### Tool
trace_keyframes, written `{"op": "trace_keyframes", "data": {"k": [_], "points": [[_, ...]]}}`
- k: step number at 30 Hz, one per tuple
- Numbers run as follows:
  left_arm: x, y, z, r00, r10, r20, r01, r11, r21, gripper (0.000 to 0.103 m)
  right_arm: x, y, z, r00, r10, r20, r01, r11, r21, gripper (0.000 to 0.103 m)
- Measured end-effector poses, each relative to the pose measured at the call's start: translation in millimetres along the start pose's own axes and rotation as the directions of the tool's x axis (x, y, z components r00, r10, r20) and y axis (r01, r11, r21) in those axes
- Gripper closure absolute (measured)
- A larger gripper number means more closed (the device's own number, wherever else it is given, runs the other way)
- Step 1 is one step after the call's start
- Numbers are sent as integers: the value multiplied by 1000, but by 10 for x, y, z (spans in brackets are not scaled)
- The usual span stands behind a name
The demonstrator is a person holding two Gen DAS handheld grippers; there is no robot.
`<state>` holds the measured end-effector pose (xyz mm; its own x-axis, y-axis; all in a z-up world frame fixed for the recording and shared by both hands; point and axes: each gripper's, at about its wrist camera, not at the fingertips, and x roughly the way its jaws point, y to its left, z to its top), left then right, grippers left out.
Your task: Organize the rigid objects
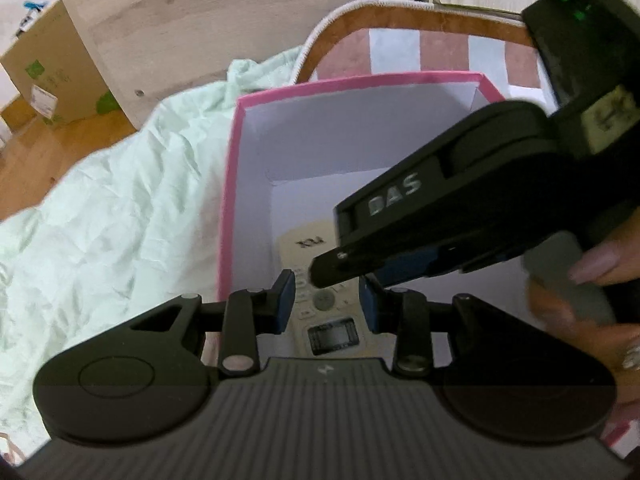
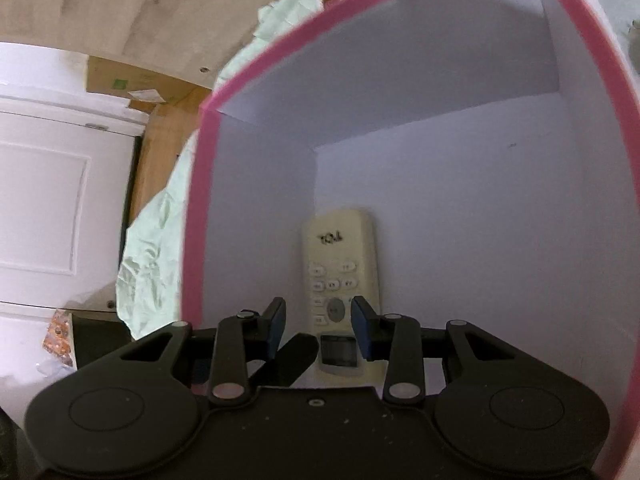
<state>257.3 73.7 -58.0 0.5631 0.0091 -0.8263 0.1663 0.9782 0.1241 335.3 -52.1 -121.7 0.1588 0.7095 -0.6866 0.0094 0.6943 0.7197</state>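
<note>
The remote control (image 2: 342,284) lies flat on the white floor of the pink-rimmed box (image 2: 196,208), face up, its long axis running toward the far wall and its left edge close to the left wall; this position keeps the remaining floor free for further rigid items, as far as can be judged. The box stands on a bed covered by a pale green sheet (image 1: 120,208), so its base rests on a soft surface and may shift under load. Both tongs point down into the box. The left tongs (image 1: 327,304) hang above the display end of the remote control with the jaws parted wider than its body; no pad visibly presses on it, so they are released. The right tongs (image 2: 318,326) are likewise over the display end, jaws parted and astride the button area, with no visible contact; they read as released and empty. In the left wrist view the right tongs cross in from the right, held by a hand (image 1: 592,308). The steep downward attitude of both tools suits a deposit into a deep container. Judged from this layout, the remote control is already placed.
</note>
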Motion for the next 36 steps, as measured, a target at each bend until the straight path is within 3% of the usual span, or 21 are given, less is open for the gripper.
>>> {"op": "trace_keyframes", "data": {"k": [8, 14, 19, 24, 28, 31, 33, 36], "points": [[-460, 90, -11, 993, -102, 60, 106, 992, -66, 68, -906, 177, -219, 995, -33, 92, 48, 984, -170, 56], [-833, -69, -2, 966, -238, 104, 247, 966, -79, 68, -1794, 63, -649, 980, 8, 200, 49, 960, -276, 56], [-989, -371, 55, 940, -327, 100, 334, 940, -64, 68, -2245, -217, -973, 948, -63, 313, 163, 938, -305, 56], [-1107, -760, -28, 932, -351, 89, 353, 935, -8, 68, -2284, -426, -1235, 931, -121, 343, 242, 911, -335, 56], [-1069, -1052, -132, 934, -351, 65, 352, 936, 10, 68, -2071, -558, -1438, 925, -175, 338, 305, 873, -382, 56], [-985, -1240, -146, 922, -387, 33, 386, 922, 16, 68, -1850, -643, -1548, 923, -216, 318, 343, 837, -426, 56], [-911, -1356, -126, 915, -402, 16, 402, 916, 14, 69, -1737, -727, -1599, 928, -212, 306, 334, 836, -435, 56], [-725, -1562, -25, 926, -371, -67, 374, 926, 44, 70, -1602, -875, -1613, 937, -190, 292, 300, 867, -398, 54]]}}
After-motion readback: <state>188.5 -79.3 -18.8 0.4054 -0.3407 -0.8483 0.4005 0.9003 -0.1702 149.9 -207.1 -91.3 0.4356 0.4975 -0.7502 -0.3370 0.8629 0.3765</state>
